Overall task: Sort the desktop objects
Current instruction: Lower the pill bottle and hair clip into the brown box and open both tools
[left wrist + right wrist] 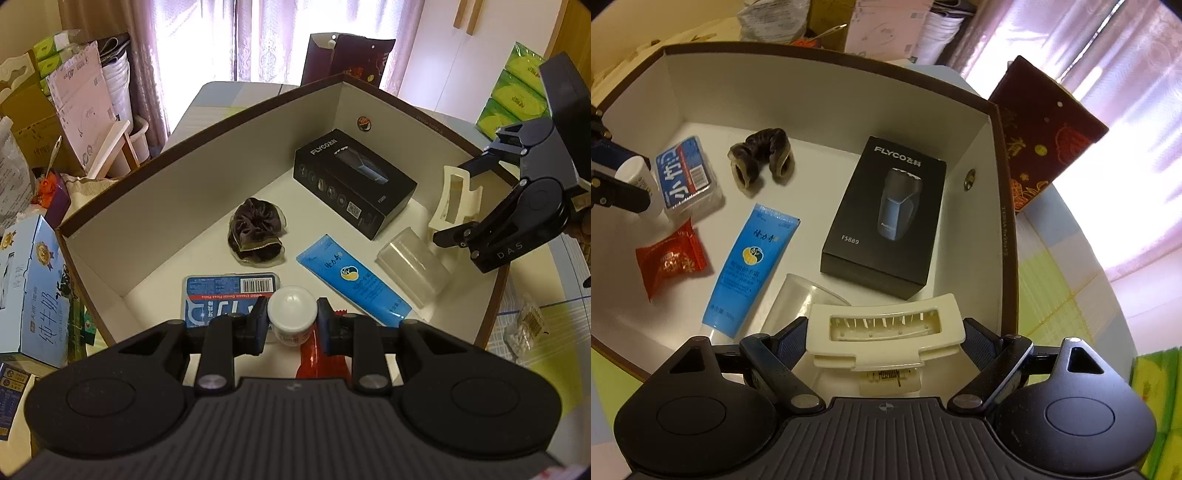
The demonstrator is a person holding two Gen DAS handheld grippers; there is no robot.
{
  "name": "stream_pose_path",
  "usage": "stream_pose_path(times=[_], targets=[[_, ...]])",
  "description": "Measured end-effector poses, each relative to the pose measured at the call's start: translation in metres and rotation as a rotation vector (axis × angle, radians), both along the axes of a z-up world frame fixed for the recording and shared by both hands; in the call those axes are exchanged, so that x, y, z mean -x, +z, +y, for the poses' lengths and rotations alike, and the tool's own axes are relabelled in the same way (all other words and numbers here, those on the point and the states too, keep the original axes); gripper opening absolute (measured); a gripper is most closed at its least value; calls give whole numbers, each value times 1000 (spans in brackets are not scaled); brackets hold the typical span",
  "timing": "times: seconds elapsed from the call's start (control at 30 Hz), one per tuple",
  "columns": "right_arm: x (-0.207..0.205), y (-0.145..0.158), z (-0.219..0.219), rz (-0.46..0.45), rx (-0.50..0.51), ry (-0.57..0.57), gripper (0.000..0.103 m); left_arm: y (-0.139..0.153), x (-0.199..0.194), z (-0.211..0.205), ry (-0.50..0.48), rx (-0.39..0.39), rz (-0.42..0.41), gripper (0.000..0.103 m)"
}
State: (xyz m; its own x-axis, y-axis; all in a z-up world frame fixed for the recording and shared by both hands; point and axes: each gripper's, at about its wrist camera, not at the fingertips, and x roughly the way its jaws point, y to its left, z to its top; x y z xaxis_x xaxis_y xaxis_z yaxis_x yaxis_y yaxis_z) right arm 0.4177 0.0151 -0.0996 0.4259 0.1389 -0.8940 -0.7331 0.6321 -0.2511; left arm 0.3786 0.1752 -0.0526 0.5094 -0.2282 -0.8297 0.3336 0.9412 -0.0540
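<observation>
— So where are your hands right now?

— Nearest me, my left gripper (291, 320) is clamped on a small white bottle (292, 314), held upright over the near end of the box (207, 158), above the red candy packet (670, 260) and just beside the blue floss case (225, 295).

— And the other one?

— My right gripper (884, 341) has its jaws wide, pressed on the two ends of a cream hair clip (884, 328). Its long axis runs crosswise between the pads.

— What lies ahead of it?

— Just beyond the clip is a clear plastic cup (798, 299) on its side, then the blue tube (751, 258), and farther off the black shaver carton (886, 214). Both hands point down into the box; the floor under the clip looks bare, so I judge it can go straight down.
</observation>
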Motion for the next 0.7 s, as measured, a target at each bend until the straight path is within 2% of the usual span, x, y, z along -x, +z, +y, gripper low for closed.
stream_pose_path(times=[0.3,0.47,0.7], targets=[[-1,0,0,16,-13,3,85,-3,-1,0,1,-9,18,23],[2,3,-4,28,-49,-9,91,-3,-2,1,-3,-14,33,23],[2,8,-10,50,-85,-31,93,-5,-4,0,-14,-36,59,23]])
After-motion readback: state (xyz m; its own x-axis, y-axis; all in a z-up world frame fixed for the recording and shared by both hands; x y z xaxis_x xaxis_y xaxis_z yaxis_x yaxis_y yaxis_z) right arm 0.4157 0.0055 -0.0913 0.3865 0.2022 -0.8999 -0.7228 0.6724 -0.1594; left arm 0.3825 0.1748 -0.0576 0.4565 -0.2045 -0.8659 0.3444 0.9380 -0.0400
